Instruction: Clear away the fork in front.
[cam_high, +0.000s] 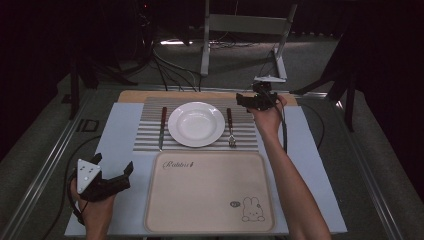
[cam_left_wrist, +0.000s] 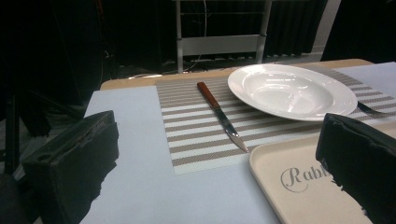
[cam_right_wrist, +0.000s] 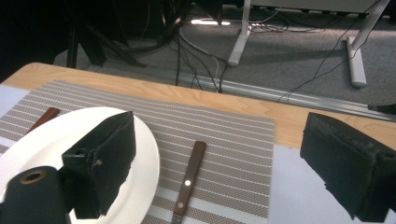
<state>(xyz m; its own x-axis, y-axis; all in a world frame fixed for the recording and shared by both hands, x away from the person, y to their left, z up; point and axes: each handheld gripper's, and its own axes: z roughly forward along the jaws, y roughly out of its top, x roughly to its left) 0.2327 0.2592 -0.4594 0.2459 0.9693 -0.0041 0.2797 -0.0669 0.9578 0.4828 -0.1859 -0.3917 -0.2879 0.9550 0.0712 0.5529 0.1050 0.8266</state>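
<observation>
The right gripper (cam_high: 248, 100), jaws apart and empty, hovers over the striped placemat's (cam_high: 150, 131) far right corner, just beyond the fork (cam_high: 231, 127) lying right of the white plate (cam_high: 196, 124). The left gripper (cam_high: 122, 175), also apart, hangs near the table's near left corner beside the beige tray (cam_high: 210, 192).

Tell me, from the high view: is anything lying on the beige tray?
No. The beige tray carries just its printed lettering and rabbit drawing, while the plate, knife and fork lie on the striped placemat beyond it.
</observation>
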